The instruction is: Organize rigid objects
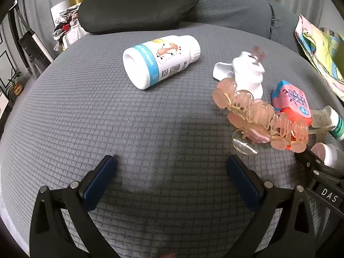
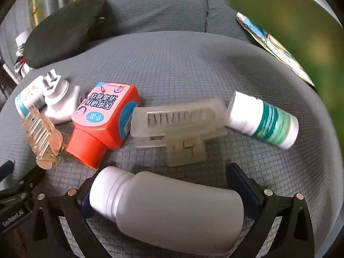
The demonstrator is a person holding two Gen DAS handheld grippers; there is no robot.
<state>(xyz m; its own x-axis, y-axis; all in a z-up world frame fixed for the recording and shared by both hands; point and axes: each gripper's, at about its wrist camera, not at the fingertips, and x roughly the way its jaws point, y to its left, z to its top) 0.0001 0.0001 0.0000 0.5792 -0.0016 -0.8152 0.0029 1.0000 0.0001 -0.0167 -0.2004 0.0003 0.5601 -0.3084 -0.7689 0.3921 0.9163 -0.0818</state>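
My left gripper [image 1: 171, 159] is open over bare grey cushion [image 1: 107, 111], with nothing between its fingers. A white bottle with a blue label [image 1: 161, 61] lies on its side ahead of it. To the right sit a white plug-like piece [image 1: 247, 73], a pink hair claw [image 1: 264, 116] and a red bottle with a pink label [image 1: 290, 101]. My right gripper [image 2: 161, 176] stands wide open around a plain grey-white bottle [image 2: 167, 210] lying crosswise between its fingers. Ahead of it lie a clear clip [image 2: 178, 126], a green-labelled white bottle [image 2: 264, 120] and the red bottle [image 2: 105, 120].
A black cushion [image 1: 137, 4] leans on the sofa back behind the objects. A colourful printed cloth [image 1: 318, 49] lies at the right. The other gripper's black frame [image 1: 318, 172] sits at the right edge of the left wrist view. Laundry and a stand are off the sofa's left.
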